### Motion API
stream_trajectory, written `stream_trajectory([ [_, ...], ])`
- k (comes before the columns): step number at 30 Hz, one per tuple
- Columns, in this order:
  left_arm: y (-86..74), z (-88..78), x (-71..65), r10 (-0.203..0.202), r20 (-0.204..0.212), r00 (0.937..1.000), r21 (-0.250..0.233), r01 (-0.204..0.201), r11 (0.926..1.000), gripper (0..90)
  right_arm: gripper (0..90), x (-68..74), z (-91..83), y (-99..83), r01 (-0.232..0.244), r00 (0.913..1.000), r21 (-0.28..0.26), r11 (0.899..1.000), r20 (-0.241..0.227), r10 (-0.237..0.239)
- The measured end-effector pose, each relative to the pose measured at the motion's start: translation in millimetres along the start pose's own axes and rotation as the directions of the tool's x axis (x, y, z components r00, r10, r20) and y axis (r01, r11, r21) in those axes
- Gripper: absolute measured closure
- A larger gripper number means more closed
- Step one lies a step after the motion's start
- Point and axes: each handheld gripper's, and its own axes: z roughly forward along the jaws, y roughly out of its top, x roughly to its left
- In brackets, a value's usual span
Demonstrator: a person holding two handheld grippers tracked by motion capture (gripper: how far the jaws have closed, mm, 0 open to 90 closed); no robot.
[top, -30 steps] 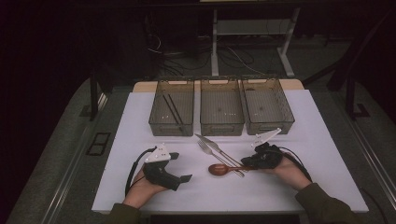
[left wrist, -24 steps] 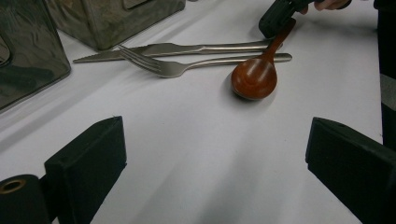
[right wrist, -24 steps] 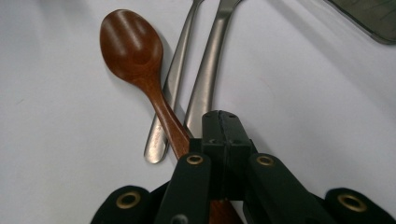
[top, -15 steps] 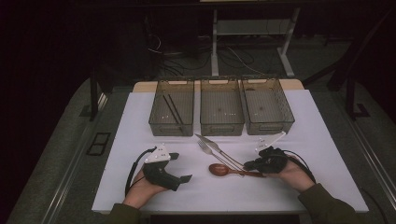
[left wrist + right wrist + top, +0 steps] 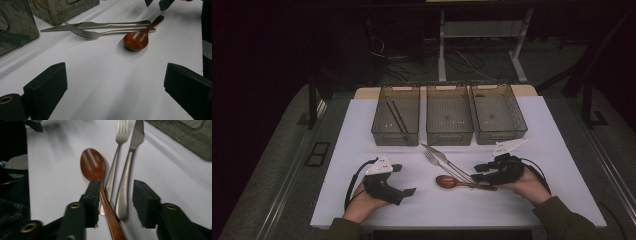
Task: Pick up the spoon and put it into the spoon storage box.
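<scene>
Taking the middle bin as the landmark, the left gripper rests on the white table well to the near left of it, its jaws standing wide apart with nothing between them. The wooden spoon lies near side of that bin, its long axis running across the table: bowl pointing left, handle reaching right into the right gripper. Touching the spoon's far side, the fork and knife slant with tines and blade toward the bin's near left corner. The right gripper, near right of the bin, has just been opening its jaws; they straddle the spoon handle and the two steel handles, one pad touching the spoon. No writing can be read anywhere.
</scene>
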Motion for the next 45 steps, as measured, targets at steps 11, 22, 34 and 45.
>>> stream_trajectory([
  [11, -1.0, 1.9, -1.4, 0.002, 0.001, 1.0000, 0.019, -0.002, 0.9998, 0.0, 41.6, 9.8, 5.7, 14.3, 0.039, 0.9992, -0.036, 0.999, 0.003, -0.039],
  [22, -2.0, -1.1, 0.4, -0.004, -0.007, 1.0000, 0.010, 0.004, 0.9999, 0.0, 37.3, 12.2, 21.6, 34.7, 0.036, 0.9994, -0.047, 0.998, 0.005, -0.035],
  [34, -1.5, -1.0, 0.4, 0.000, 0.002, 1.0000, 0.004, 0.000, 1.0000, 0.0, 43.0, 18.7, 51.1, 54.1, 0.061, 0.9974, -0.020, 0.998, -0.038, -0.062],
  [45, -0.8, -1.0, 0.0, 0.006, 0.007, 1.0000, 0.003, -0.006, 1.0000, 0.0, 49.7, 21.0, 69.6, 46.8, 0.067, 0.9970, 0.047, 0.997, -0.042, -0.065],
])
